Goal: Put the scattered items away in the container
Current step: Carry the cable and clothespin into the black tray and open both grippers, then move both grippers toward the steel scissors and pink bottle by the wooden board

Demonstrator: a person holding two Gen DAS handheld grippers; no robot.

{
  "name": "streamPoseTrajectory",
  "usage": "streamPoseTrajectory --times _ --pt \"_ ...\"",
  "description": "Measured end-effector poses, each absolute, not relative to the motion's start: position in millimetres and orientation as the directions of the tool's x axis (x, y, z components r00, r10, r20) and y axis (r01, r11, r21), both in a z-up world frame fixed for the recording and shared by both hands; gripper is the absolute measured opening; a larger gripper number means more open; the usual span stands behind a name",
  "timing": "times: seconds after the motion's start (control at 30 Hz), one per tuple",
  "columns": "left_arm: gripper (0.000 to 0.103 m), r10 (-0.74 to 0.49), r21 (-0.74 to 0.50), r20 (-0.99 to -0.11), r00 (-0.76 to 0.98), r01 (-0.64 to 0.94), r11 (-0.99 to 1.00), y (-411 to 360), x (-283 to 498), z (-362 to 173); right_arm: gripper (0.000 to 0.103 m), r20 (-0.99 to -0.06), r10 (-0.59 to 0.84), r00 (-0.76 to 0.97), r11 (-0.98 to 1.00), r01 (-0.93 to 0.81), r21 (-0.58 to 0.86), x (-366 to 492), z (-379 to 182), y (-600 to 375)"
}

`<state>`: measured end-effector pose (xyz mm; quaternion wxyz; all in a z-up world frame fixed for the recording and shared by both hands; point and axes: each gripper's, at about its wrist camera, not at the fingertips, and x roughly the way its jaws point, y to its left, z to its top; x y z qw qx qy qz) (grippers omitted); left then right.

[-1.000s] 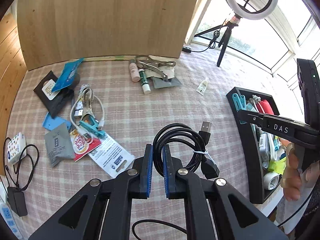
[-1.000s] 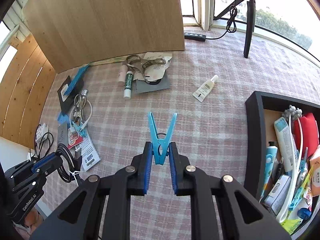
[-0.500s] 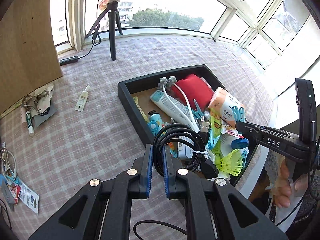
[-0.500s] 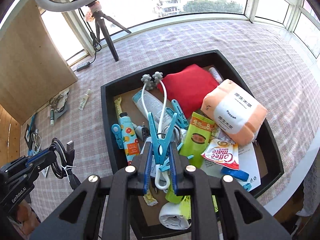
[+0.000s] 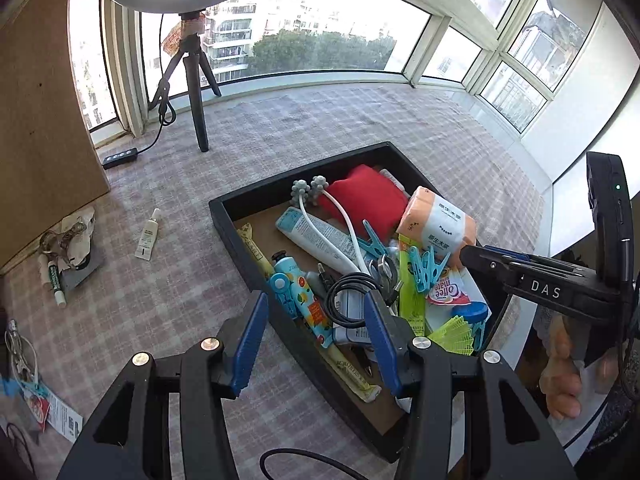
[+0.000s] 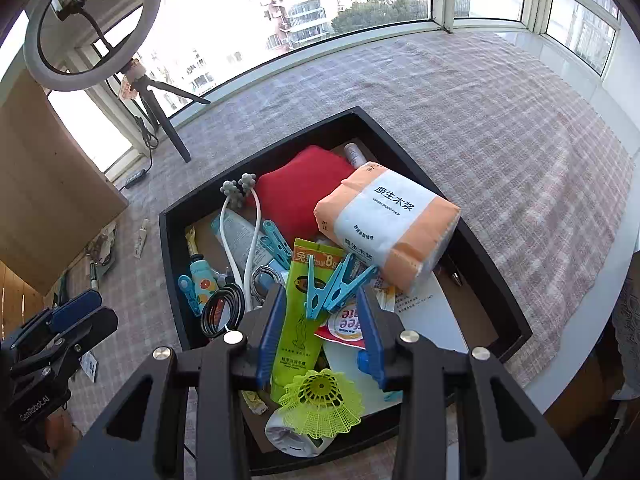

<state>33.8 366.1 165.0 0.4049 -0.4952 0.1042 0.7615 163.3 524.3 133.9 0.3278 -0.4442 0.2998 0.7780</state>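
Tray [image 5: 248, 236]: black, on the checked table [image 5: 168, 272], crammed with clutter. Left hand-held gripper [image 5: 316, 336] hangs over its 7 o'clock corner, jaws opening, pads off the coiled black USB cable [image 5: 348, 300], which lies in the tray between them, near the right-side pad. Right hand-held gripper [image 6: 320, 336] sits over the tray's near side, jaws opening; blue clothespin [image 6: 336, 284] lies free between them on the green sachet [image 6: 308, 312], touching neither pad. Small white tube [image 5: 147, 236] still out on the table at 9 o'clock of the tray.
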Motion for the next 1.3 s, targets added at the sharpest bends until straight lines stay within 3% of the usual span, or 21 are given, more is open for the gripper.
streamPoseTrajectory --times 0.3,0.73,1.03,1.3 --pt "0.048 0.423 -0.237 -0.873 -0.241 -0.55 -0.801 292.0 -24.0 143.3 0.036 -0.896 0.168 -0.412 -0.732 -0.66 0.166 99.8 127.7 490.8" --pt "0.048 0.263 -0.183 -0.91 -0.32 -0.26 -0.948 158.4 -130.1 116.3 0.037 -0.894 0.052 -0.446 -0.922 -0.365 0.128 -20.9 125.0 420.1" --pt "0.045 0.257 -0.208 -0.936 -0.242 -0.21 -0.955 147.3 -206.0 84.4 0.041 -0.896 -0.077 -0.438 -0.996 -0.01 0.091 -150.3 129.3 361.1" --pt "0.045 0.268 -0.232 -0.949 -0.166 -0.205 -0.951 154.4 -241.2 47.6 0.041 -0.933 -0.111 -0.343 -0.986 0.155 0.06 -251.9 87.0 336.9"
